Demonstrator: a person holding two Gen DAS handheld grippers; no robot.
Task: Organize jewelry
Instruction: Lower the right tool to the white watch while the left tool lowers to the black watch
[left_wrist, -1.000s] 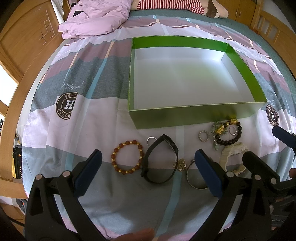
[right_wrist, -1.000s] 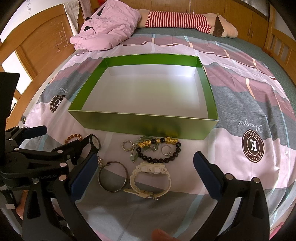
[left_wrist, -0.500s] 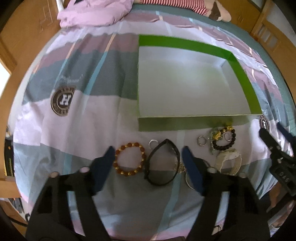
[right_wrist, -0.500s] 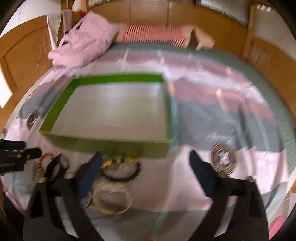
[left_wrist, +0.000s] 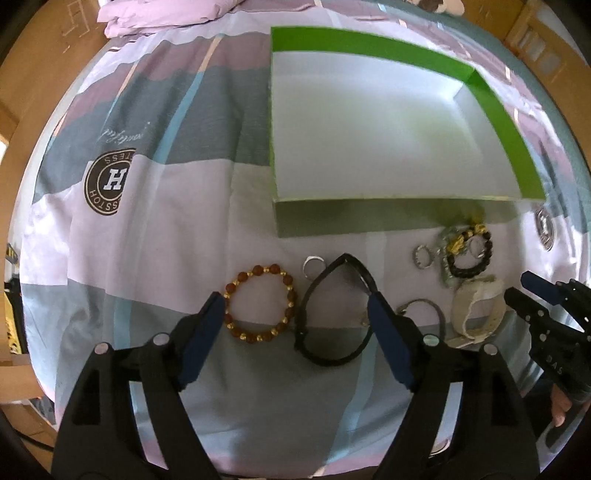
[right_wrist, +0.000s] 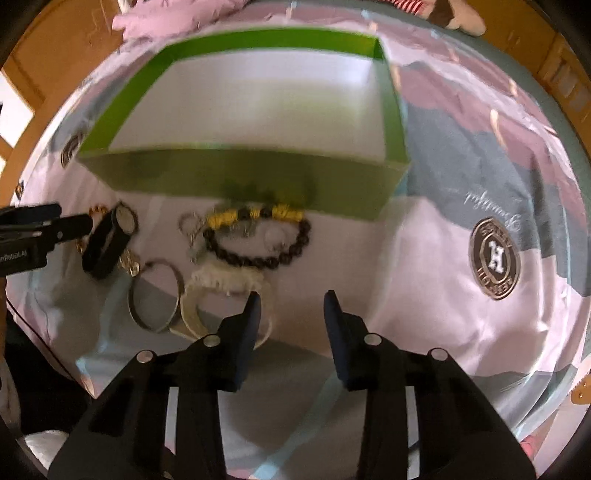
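Observation:
My left gripper (left_wrist: 297, 304) is open just above the bedspread. A brown and gold bead bracelet (left_wrist: 264, 269) and a black watch (left_wrist: 354, 267) lie between its fingers in that view. Its right fingertip covers the watch's right side. My right gripper (right_wrist: 291, 306) is open with a narrower gap and nothing between its fingers; its left fingertip overlaps a cream watch (right_wrist: 221, 278). A black bead bracelet with gold charms (right_wrist: 258, 260) lies just beyond. The green box (left_wrist: 369, 44) with a white floor holds nothing.
A silver bangle (right_wrist: 137, 308), a small ring (left_wrist: 313, 263) and a sparkly ring (left_wrist: 423, 256) lie in front of the box (right_wrist: 240, 173). Each gripper shows at the other view's edge: right gripper (left_wrist: 532, 291), left gripper (right_wrist: 44, 225). Pink bedding is at the far end.
Both grippers have come down and forward toward the jewelry. The right gripper's fingers have drawn much closer together; the left's have narrowed a little.

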